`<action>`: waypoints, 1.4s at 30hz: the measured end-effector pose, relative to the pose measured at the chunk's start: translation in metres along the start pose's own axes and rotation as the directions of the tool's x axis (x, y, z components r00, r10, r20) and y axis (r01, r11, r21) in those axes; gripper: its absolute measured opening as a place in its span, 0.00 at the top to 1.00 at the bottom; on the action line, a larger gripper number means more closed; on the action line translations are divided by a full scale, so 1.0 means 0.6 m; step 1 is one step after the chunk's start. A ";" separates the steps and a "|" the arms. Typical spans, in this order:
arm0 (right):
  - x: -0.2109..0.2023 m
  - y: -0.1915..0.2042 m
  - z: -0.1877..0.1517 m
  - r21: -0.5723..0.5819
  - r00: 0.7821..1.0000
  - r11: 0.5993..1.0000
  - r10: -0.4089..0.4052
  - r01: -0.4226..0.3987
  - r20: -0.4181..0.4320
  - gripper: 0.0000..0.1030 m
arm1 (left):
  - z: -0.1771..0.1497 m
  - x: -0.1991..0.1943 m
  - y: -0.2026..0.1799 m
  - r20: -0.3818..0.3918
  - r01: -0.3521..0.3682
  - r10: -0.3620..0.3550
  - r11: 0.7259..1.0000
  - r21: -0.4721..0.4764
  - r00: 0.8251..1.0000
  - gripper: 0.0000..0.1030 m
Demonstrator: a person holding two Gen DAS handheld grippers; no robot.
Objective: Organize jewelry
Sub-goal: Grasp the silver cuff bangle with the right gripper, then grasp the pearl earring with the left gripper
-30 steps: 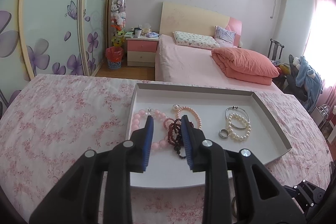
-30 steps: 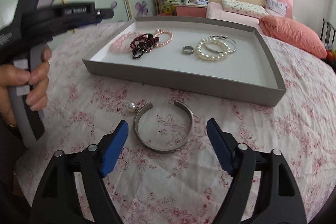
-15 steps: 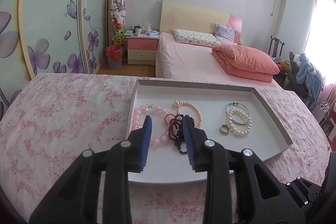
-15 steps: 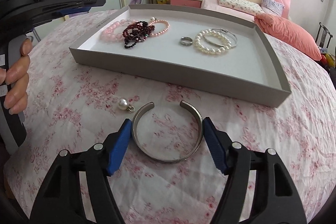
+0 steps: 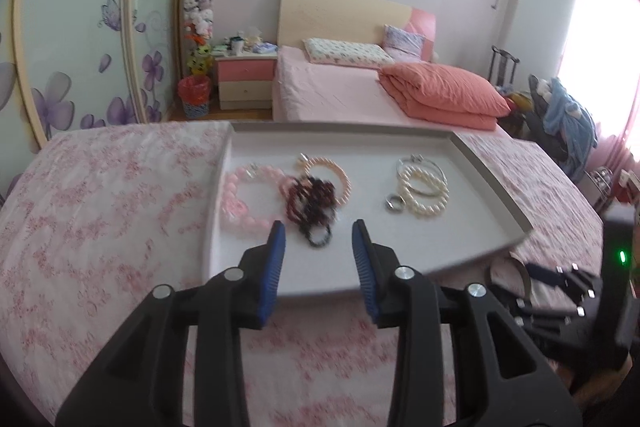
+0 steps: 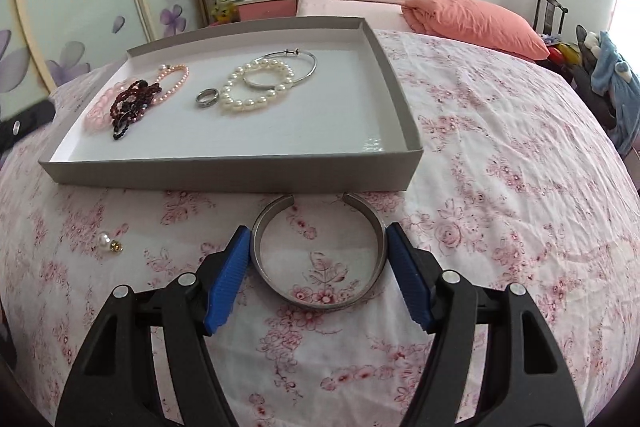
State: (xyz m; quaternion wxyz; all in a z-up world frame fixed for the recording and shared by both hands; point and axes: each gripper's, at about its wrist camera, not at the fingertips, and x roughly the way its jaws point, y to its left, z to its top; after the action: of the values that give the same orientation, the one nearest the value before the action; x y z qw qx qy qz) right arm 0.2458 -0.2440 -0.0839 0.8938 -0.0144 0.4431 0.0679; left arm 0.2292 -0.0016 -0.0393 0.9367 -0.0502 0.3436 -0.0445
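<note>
On the floral bedspread (image 6: 500, 155), just in front of the grey tray (image 6: 240, 173), we see the silver cuff bangle (image 6: 320, 255) lying flat, its gap pointing toward the tray. Our right gripper (image 6: 319, 275) has its jaws closed against the bangle's two sides. Our left gripper (image 5: 319, 267) hangs open over the tray's near edge
</note>
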 end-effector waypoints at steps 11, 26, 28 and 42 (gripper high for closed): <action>0.001 -0.006 0.000 0.018 1.000 1.000 -0.013 0.013 -0.001 0.33 | -0.064 0.010 -0.059 -0.151 0.129 -0.117 0.989 0.076 0.982 0.62; 0.000 -0.007 -0.002 0.017 1.000 1.000 -0.011 0.011 -0.001 0.33 | -0.093 0.055 -0.104 -0.230 0.091 -0.054 0.984 0.152 0.972 0.76; 0.000 -0.007 -0.002 0.017 1.000 1.000 -0.011 0.011 -0.001 0.33 | -0.091 0.058 -0.102 -0.222 0.065 -0.029 0.985 0.161 0.975 0.84; 0.000 0.007 -0.004 -0.011 1.000 1.000 -0.003 0.003 -0.002 0.33 | -0.082 0.048 -0.012 -0.208 -0.113 0.123 0.992 0.059 0.970 0.84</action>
State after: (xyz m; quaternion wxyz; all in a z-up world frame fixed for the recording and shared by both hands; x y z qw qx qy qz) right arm 0.2433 -0.2403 -0.0853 0.8934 -0.0200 0.4435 0.0689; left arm 0.2191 -0.0151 -0.0944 0.8969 -0.0028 0.4422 -0.0019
